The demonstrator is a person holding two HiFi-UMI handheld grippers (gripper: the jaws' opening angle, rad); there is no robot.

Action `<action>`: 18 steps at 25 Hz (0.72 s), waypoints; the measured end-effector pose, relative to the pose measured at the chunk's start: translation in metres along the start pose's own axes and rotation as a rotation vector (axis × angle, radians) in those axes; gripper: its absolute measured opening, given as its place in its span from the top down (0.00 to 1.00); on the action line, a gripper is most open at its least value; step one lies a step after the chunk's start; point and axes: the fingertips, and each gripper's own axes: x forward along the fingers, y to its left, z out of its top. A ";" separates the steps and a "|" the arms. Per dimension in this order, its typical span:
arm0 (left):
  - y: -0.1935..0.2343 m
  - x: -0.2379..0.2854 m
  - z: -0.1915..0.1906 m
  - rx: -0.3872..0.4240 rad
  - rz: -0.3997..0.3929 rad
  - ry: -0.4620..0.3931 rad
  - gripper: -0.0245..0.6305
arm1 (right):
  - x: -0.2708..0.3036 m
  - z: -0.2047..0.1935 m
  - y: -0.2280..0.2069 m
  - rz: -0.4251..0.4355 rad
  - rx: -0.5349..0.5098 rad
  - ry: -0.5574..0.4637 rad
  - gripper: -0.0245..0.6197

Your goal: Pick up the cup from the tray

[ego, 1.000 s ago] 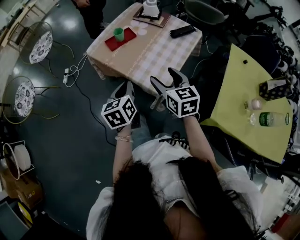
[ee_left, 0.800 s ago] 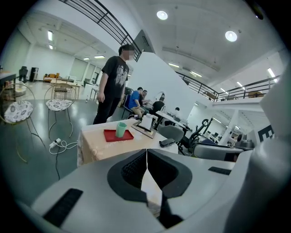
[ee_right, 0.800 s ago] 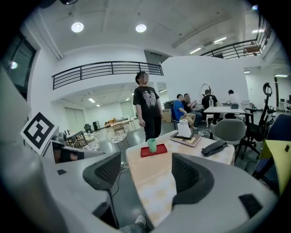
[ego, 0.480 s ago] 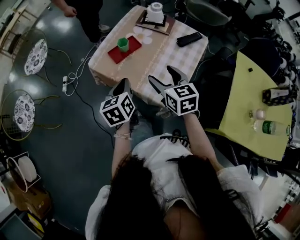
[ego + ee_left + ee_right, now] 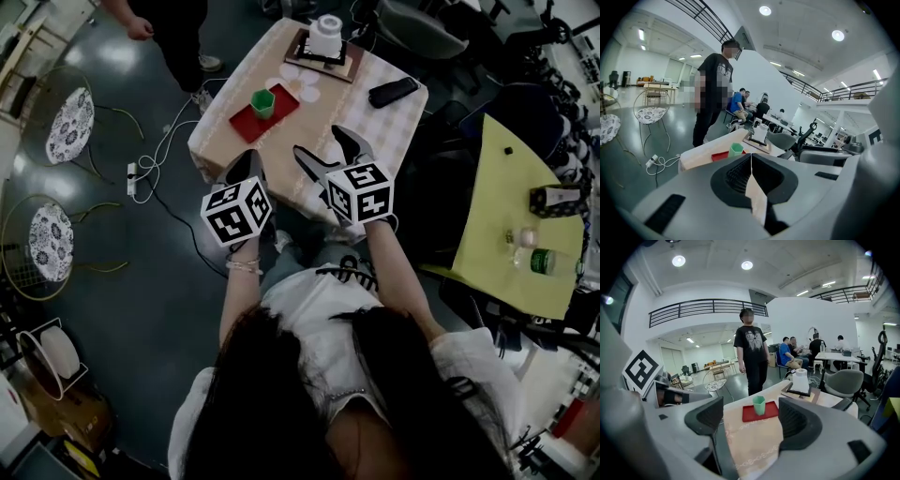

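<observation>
- Two tools in view, both held toward the near corner of the beige checked-cloth counter point(image 5: 375, 122), well apart from the cup.
- Left tool point(image 5: 751, 157): jaws pressed together, with nothing between them.
- Right tool point(image 5: 752, 420): jaws spread wide and just been opening further; nothing between them, only cloth shows through the gap.
- Green hexagonal plastic cup point(image 5: 262, 102) stands upright on a flat red tray point(image 5: 246, 123), by the counter's left edge.
- White paper roll point(image 5: 328, 33) sits on a brown board at the far corner.
</observation>
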 end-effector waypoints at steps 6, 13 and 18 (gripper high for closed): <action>0.026 0.008 0.007 -0.016 0.021 0.015 0.95 | 0.026 -0.001 0.008 0.007 -0.007 0.033 0.40; 0.038 0.019 0.012 -0.036 0.030 0.016 0.95 | 0.059 0.005 0.015 0.035 -0.053 0.061 0.40; 0.052 0.040 0.025 -0.046 0.060 0.017 0.95 | 0.093 0.005 0.011 0.069 -0.082 0.111 0.40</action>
